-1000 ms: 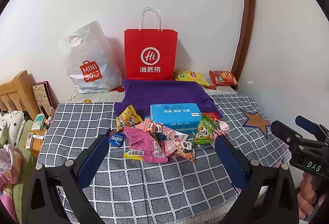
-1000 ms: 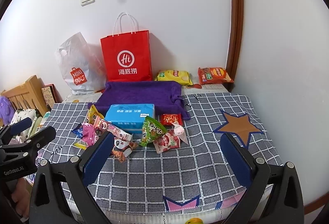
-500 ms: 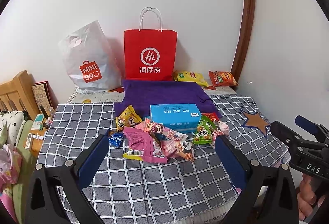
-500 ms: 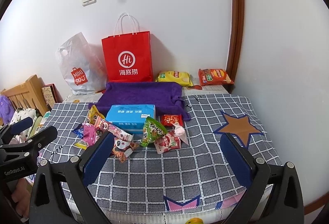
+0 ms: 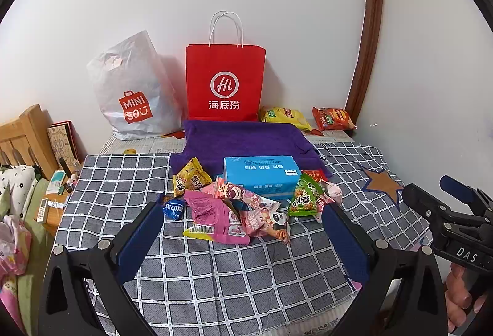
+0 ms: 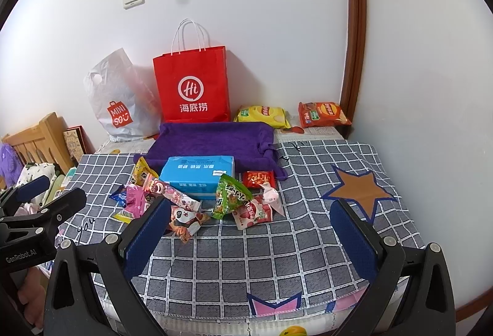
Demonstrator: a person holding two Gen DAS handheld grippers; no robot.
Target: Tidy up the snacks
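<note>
snacks heaped before red bag, both tongs spread wide, grasping nothing.

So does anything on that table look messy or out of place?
Yes: the small snack packets lie jumbled and overlapping in front of the blue box, while two chip bags sit apart by the wall. Nothing looks spilled or torn.

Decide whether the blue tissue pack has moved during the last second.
No. The blue tissue pack still sits at the purple towel's front edge.

The right tool has edged slightly left; the snacks lie unmoved.
</note>
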